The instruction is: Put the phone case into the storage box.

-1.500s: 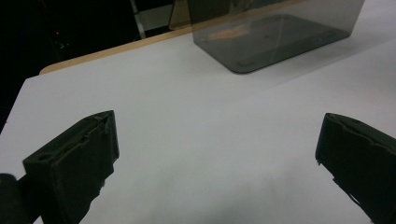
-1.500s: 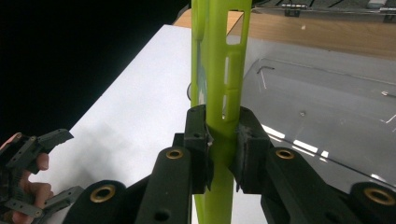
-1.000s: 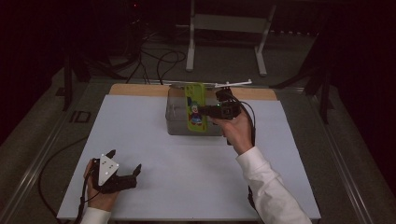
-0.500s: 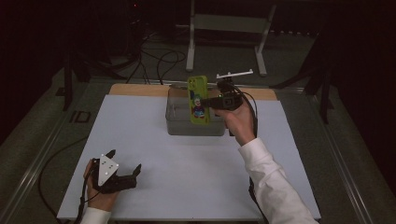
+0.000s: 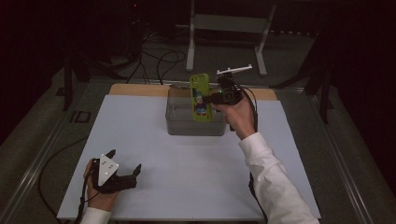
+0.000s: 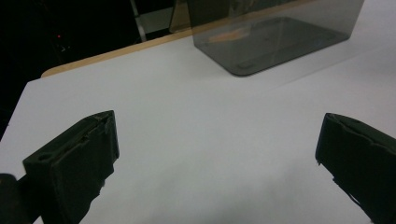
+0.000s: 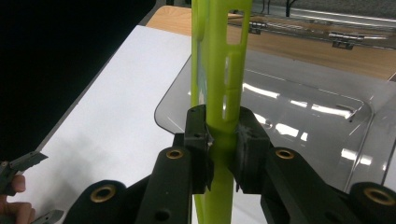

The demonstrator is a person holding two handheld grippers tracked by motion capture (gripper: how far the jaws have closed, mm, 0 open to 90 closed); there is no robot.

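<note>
A lime-green phone case (image 5: 201,97) with a cartoon figure on it stands nearly upright over a smoky translucent box (image 5: 196,122) at the back middle of the white table (image 5: 187,177). My right gripper (image 5: 212,99) is shut on the case's right edge. In the right gripper view the case (image 7: 219,70) is seen edge-on, pinched between the two pads of my right gripper (image 7: 223,144), with the box (image 7: 303,116) below. My left gripper (image 5: 123,170) rests near the front left corner, open. Its jaws (image 6: 217,154) stand wide apart over bare table, the box (image 6: 275,37) far ahead.
A wooden strip (image 5: 135,89) runs along the table's back edge. Behind it on the dark floor are cables (image 5: 159,60) and a white metal stand (image 5: 229,23). Metal rails (image 5: 42,154) flank the table's sides. The left hand (image 7: 18,186) shows at the right gripper view's corner.
The right gripper has lifted the green case a little and turned it from lying tilted over the box to nearly upright. The left gripper has stayed where it was.
</note>
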